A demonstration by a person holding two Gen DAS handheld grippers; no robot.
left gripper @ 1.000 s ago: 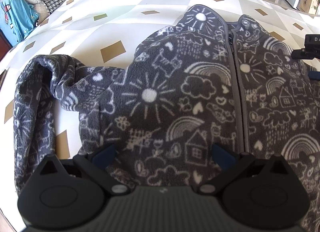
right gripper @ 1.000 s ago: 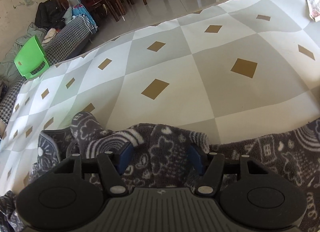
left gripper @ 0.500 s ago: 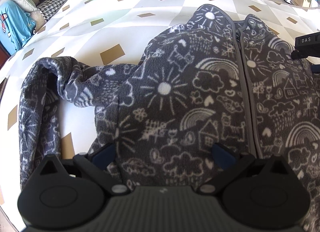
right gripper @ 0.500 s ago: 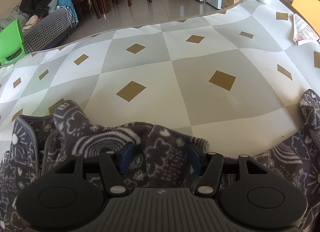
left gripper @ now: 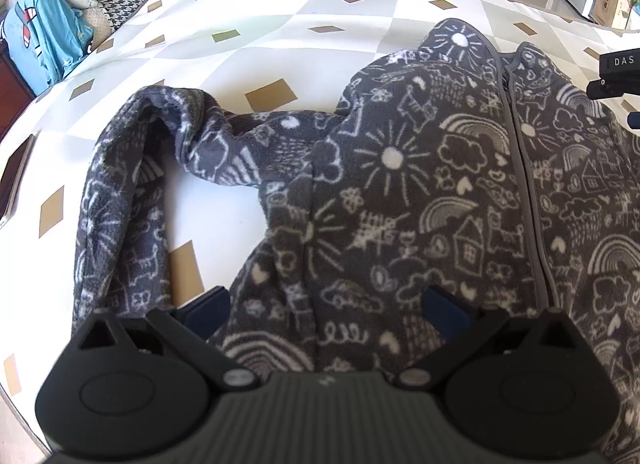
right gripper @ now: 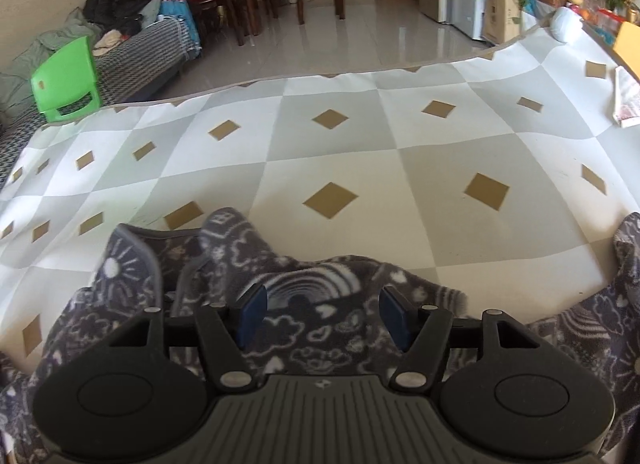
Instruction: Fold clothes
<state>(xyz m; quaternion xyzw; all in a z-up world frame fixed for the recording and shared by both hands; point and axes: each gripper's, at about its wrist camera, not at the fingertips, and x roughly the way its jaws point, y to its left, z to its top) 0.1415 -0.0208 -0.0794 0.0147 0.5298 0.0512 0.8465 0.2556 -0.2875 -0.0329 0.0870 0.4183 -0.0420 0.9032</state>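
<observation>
Jaws of our right gripper (right gripper: 323, 314) are opening over the fleece jacket (left gripper: 420, 192) on the counter (right gripper: 360, 152), left gripper (left gripper: 326, 310) gaping, so bunched fabric may snag.

"DAS" on the right gripper (left gripper: 618, 78)

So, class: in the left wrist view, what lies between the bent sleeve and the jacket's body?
A bare patch of the checked table cover, showing white with tan diamonds, between the sleeve and the fleece jacket.
</observation>
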